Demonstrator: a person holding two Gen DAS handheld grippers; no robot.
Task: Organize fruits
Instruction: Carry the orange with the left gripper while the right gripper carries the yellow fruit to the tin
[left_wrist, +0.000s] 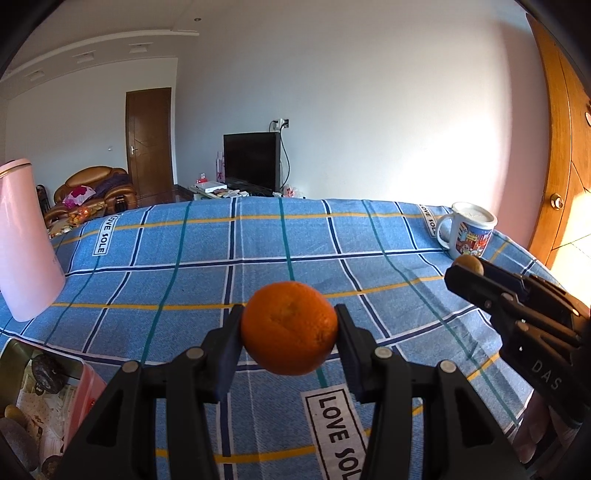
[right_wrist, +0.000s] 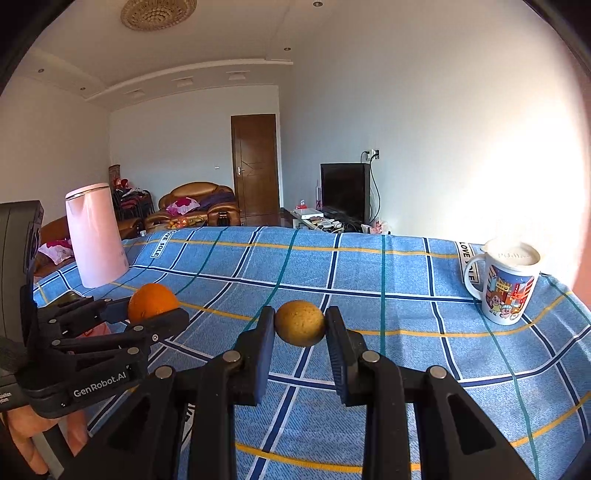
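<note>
Far left in the left wrist view only: open tin (left_wrist: 83, 373) with dark round pieces inside, at the tablecloth's near left edge. Behind it, pink kettle (left_wrist: 26, 240), upright near the left edge. Printed on the blue checked tablecloth (left_wrist: 369, 236): "LOVE SOLE", several times. Left gripper (left_wrist: 290, 328) closed partway on the orange (left_wrist: 290, 328), pads pressing both sides, fruit lifted clear of the cloth. Readable on that gripper in the right wrist view alone: "GenRobot.AI"; on the other gripper, seen from the left wrist: "DAS". Right gripper (right_wrist: 300, 324) clamped narrow on a small brownish-yellow fruit (right_wrist: 300, 323), also off the cloth. Wide bare cloth ahead of both. Far right, near the table's corner: lidded cartoon mug (right_wrist: 508, 280), well apart from both fruits.
</note>
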